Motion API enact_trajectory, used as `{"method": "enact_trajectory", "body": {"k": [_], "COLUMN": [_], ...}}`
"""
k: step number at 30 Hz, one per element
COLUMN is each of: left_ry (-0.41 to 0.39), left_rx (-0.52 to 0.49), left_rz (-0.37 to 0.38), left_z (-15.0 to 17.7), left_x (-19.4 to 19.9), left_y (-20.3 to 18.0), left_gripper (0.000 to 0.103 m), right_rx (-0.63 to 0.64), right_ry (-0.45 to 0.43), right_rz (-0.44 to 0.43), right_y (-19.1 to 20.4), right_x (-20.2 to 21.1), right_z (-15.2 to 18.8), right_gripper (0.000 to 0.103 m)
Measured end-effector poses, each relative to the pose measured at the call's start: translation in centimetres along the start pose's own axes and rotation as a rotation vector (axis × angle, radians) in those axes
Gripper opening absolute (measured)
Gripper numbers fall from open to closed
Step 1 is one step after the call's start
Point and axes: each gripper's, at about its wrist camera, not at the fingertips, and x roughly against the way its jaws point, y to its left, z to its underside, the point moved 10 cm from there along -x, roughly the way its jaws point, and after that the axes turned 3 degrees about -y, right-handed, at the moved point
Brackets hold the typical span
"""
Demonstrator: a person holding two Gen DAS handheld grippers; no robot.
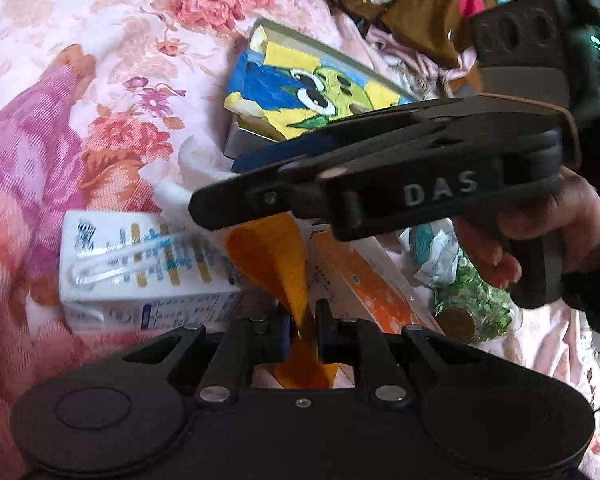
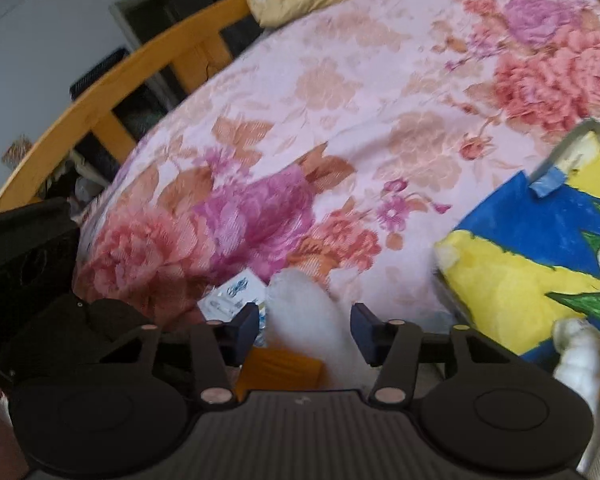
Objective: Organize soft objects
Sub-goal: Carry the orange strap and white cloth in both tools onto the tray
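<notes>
Left tongs (image 1: 303, 326) clamped on thin orange cloth strip (image 1: 278, 258), smooth, twisted, rising between pads toward right tongs' (image 1: 236, 208) black body above. Right tongs (image 2: 305, 322) apart, fluffy white soft wad (image 2: 306, 320) between pads, contact unclear; orange cloth edge below. Floral pink woven bedspread (image 2: 340, 92) beneath. White printed carton (image 1: 140, 272) just left of strip. Yellow-blue cartoon cloth (image 1: 300, 88) in grey box farther back.

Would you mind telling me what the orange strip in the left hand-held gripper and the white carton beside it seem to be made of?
The orange strip looks like thin matte fabric or felt: it curls and hangs limp between the left hand-held gripper's fingers. The white carton appears to be printed, coated paperboard, with crisp folded edges and a wrapped straw on its face.
</notes>
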Motion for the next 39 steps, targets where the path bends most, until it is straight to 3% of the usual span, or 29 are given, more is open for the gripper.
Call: {"method": "enact_trajectory", "body": {"k": [4,6,9,17,23,29,34,39], "left_ry": [-0.075,-0.095,-0.105,-0.154,-0.22,-0.3,-0.364,-0.42], "left_rx": [0.038,0.047,0.031,0.036,0.054,0.011,-0.032,-0.117], "left_rz": [0.037,0.049,0.054,0.019,0.004,-0.008,0.002,0.016], "left_z": [0.7,0.9,0.9,0.7,-1.1,-4.6,-9.4,-13.8], "left_x": [0.6,1.0,1.2,2.5,4.2,5.0,3.5,0.6], "left_y": [0.3,0.3,0.2,0.2,0.3,-0.6,-3.2,-6.9], "left_gripper": [0.012,0.012,0.011,0.009,0.009,0.009,0.009,0.009], "right_rx": [0.046,0.033,-0.011,-0.082,-0.155,-0.19,-0.189,-0.219], "right_ry": [0.048,0.048,0.033,-0.125,-0.291,-0.438,-0.539,-0.58], "right_rz": [0.017,0.024,0.026,0.057,0.07,0.136,0.232,0.327], "right_y": [0.5,0.3,-0.1,-0.9,-2.1,-4.0,-6.1,-9.0], "right_x": [-0.8,-0.8,-0.8,2.0,5.7,10.0,14.0,17.1], "right_z": [0.4,0.6,0.8,1.1,1.1,0.4,-0.4,-0.2], "right_gripper": [0.048,0.034,0.026,0.014,0.014,0.014,0.014,0.014]}}
